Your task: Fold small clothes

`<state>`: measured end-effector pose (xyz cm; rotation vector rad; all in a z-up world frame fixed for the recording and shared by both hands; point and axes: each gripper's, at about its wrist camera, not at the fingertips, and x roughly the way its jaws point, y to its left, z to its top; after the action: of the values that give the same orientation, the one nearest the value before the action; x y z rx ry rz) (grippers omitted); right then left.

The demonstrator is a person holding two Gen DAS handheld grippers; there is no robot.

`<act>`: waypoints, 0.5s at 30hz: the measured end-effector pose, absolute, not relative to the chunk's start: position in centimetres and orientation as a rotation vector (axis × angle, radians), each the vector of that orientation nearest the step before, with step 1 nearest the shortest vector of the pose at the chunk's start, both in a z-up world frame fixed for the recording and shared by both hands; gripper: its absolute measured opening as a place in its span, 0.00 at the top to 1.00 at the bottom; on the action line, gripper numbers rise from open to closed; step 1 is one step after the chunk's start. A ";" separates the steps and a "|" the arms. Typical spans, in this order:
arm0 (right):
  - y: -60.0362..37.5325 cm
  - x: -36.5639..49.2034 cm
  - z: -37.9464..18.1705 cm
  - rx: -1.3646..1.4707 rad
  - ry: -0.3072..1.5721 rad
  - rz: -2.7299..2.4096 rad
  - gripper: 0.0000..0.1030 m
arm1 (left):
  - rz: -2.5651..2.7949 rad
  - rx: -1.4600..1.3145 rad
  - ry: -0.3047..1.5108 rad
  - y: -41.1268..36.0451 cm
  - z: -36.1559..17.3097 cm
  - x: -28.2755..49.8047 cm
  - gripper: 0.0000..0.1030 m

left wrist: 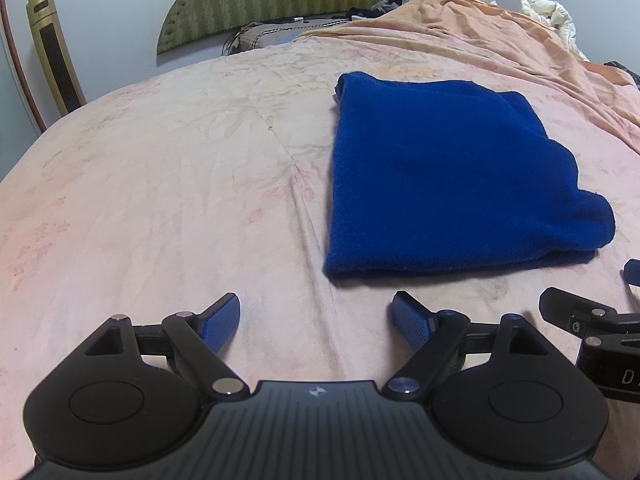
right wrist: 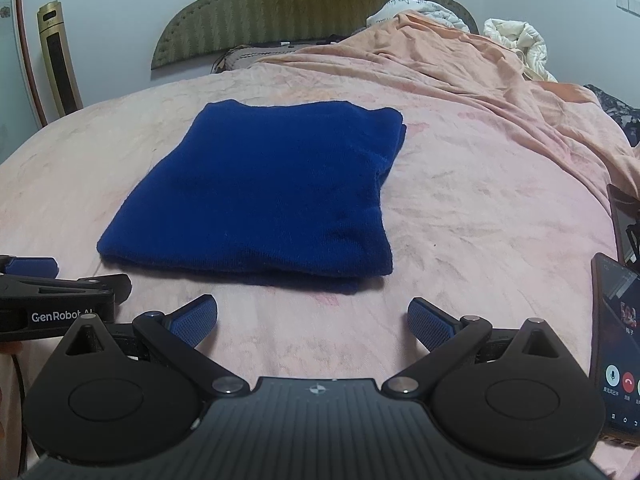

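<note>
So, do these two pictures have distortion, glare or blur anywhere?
Left wrist view: fisheye bends the bed into a dome; blue garment sharp. Right wrist view: same bending, dark corners, lit phone screen readable without glare, soft dim light.

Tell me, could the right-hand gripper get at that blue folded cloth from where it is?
Probably yes. The right gripper is open, and only bare pink bedspread lies between it and the blue cloth straight ahead. The phone sits off to the side.
</note>
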<state>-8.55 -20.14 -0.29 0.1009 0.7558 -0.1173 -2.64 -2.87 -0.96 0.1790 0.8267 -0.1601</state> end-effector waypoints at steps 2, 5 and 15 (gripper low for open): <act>-20.1 -8.6 -0.3 0.101 0.758 -0.116 0.01 | -0.158 0.179 0.824 -2.9 -1.0 -2.7 0.19; -20.1 -8.7 -0.4 0.097 0.760 -0.115 0.01 | -0.157 0.176 0.826 -2.9 -1.0 -2.7 0.19; -20.0 -8.9 -0.5 0.102 0.760 -0.114 0.00 | -0.152 0.171 0.827 -3.0 -1.0 -2.8 0.19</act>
<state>-8.85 -19.98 -0.55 0.1023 0.7595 -0.1138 -2.82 -2.97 -1.04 0.1705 0.8275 -0.1515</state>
